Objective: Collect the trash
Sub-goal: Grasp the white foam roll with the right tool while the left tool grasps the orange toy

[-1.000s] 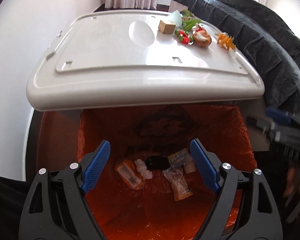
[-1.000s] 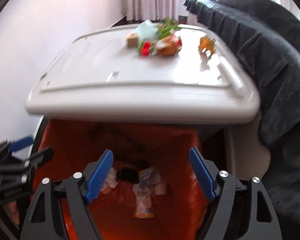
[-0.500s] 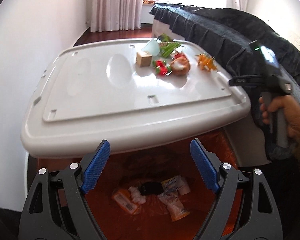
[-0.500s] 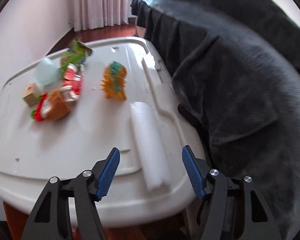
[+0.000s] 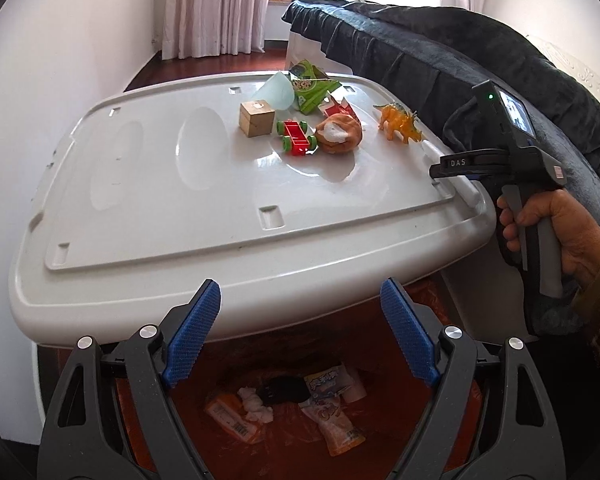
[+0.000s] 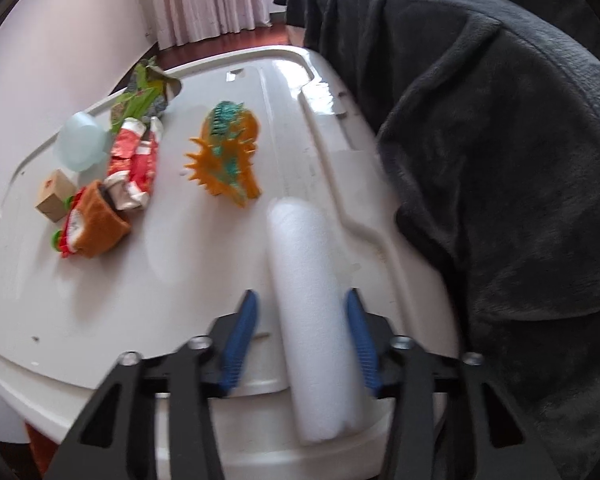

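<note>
A white foam roll (image 6: 312, 312) lies on the white lid (image 6: 140, 280) near its right edge. My right gripper (image 6: 302, 320) is open, its blue fingers on both sides of the roll; the right finger is close to it, the left stands apart. It shows in the left wrist view (image 5: 452, 168) at the lid's right edge. My left gripper (image 5: 300, 328) is open and empty above the orange-lined trash bin (image 5: 432, 360), which holds several wrappers (image 5: 332, 408). A green wrapper (image 5: 312, 88) and a red wrapper (image 6: 136, 160) lie on the lid.
Toys sit on the lid: an orange dinosaur (image 5: 400, 120), a wooden cube (image 5: 257, 118), a red toy car (image 5: 296, 138), a brown plush (image 5: 338, 134), a pale blue bowl (image 5: 277, 92). A dark blanket (image 6: 500, 160) covers the bed at right. White wall at left.
My right gripper moved forward over the lid and now straddles the foam roll, its fingers narrower than before. My left gripper rose and tilted up from the bin towards the lid.
</note>
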Demonstrator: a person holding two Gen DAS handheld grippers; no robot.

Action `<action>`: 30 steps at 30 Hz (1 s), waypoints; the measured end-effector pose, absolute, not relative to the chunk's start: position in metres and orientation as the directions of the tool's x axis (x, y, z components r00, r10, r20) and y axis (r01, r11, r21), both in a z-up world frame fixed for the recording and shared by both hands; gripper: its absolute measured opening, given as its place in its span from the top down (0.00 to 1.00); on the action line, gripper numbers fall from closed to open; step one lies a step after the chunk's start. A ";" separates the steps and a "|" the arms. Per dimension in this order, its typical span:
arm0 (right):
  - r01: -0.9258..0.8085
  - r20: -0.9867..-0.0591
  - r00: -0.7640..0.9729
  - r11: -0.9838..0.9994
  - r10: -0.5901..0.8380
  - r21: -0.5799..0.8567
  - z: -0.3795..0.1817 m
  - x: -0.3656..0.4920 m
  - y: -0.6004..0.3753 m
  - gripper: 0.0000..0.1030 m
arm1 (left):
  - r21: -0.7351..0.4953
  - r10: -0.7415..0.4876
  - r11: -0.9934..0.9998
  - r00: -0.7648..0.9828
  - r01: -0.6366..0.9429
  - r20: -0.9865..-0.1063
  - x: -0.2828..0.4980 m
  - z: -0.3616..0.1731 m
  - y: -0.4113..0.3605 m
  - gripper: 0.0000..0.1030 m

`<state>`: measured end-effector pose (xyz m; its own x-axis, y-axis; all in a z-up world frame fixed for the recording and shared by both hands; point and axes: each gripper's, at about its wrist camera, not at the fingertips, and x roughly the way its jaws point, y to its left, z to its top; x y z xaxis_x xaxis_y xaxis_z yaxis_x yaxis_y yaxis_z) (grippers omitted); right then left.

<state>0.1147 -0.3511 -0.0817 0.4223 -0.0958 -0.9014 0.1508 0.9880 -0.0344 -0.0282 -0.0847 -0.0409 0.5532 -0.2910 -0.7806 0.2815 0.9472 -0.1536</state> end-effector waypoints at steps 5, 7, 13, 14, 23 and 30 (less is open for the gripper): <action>0.135 -0.907 0.409 0.990 -0.100 -0.048 -0.078 0.111 -0.344 0.77 | -0.157 -0.298 0.945 0.550 0.288 -0.780 -0.019 -0.040 -0.095 0.22; 0.125 -0.902 0.422 0.991 -0.090 -0.040 -0.073 0.107 -0.341 0.79 | -0.164 -0.305 0.943 0.548 0.291 -0.779 -0.013 -0.039 -0.099 0.22; 0.086 -0.833 0.547 0.996 -0.078 -0.037 -0.022 0.093 -0.322 0.79 | -0.195 -0.384 0.910 0.562 0.367 -0.733 0.020 -0.031 -0.120 0.22; 0.077 -0.815 0.575 0.997 -0.069 -0.030 -0.008 0.089 -0.319 0.79 | -0.203 -0.404 0.900 0.564 0.386 -0.720 0.028 -0.029 -0.125 0.22; 0.035 -0.744 0.669 0.999 -0.011 0.016 0.037 0.068 -0.316 0.78 | -0.231 -0.531 0.812 0.515 0.535 -0.673 0.107 -0.039 -0.170 0.22; 0.002 -0.743 0.669 1.000 0.020 0.029 0.030 0.071 -0.311 0.78 | -0.139 -0.477 0.809 0.499 0.572 -0.723 0.148 -0.064 -0.190 0.22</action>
